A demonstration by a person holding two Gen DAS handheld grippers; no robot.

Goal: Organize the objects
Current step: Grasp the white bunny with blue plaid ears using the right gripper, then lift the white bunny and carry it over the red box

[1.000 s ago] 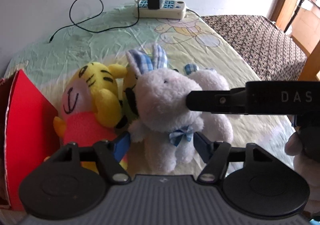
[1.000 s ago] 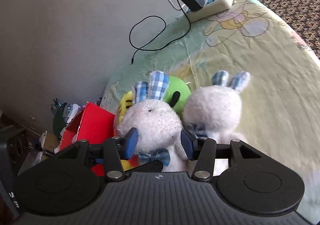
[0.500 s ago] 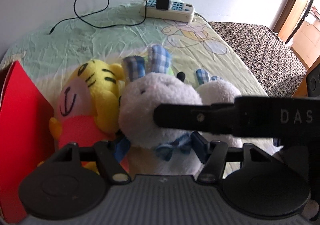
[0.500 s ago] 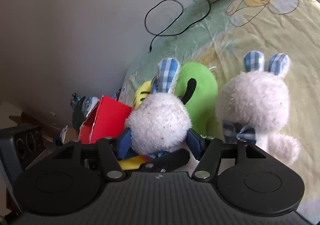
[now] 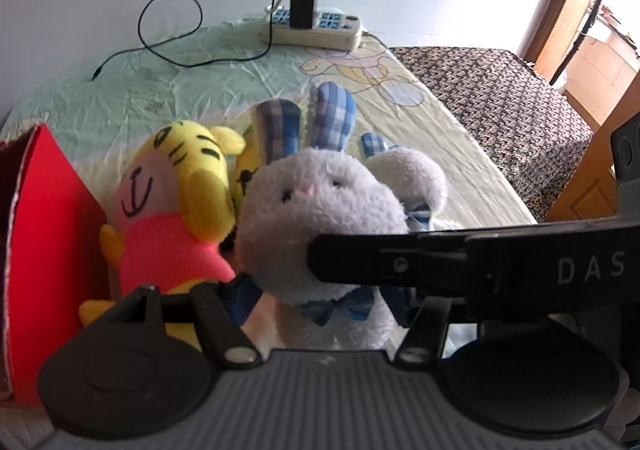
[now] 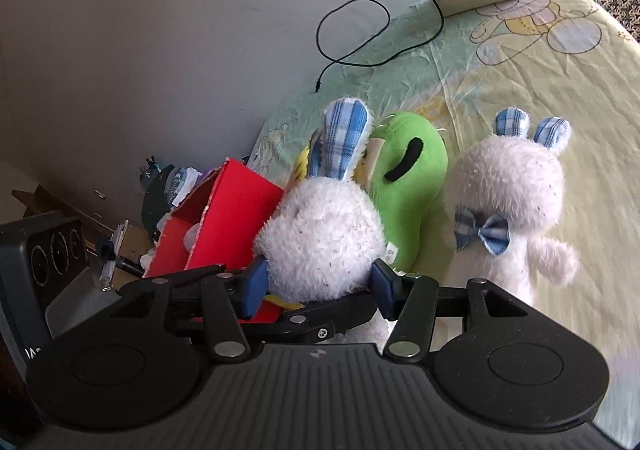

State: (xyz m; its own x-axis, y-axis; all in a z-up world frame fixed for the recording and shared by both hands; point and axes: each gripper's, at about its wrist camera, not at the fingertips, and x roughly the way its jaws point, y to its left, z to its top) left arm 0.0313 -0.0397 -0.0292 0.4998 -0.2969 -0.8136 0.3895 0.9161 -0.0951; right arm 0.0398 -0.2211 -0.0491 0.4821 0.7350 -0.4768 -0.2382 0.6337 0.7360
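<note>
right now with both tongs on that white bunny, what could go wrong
Both sets of tongs grip one white bunny: the right tongs squeeze its head, the left tongs hold its body, so pulling apart could strain the seams. The green plush and yellow tiger press against it and may topple if it is lifted. The soft fur may slip out of the pads.

Near rabbit point(image 6: 320, 246): white fur, blue-white plaid ears and bow. Second rabbit point(image 6: 512, 185): same white, same plaid. Tiger point(image 5: 176, 185): yellow with black stripes, pink face and shirt. Frog point(image 6: 408, 185): bright green, black eye. Box point(image 6: 224, 221): red. Bed sheet point(image 6: 540, 61): pale green-yellow, cartoon print. Power strip point(image 5: 316, 29): cream, blue sockets, black charger.
</note>
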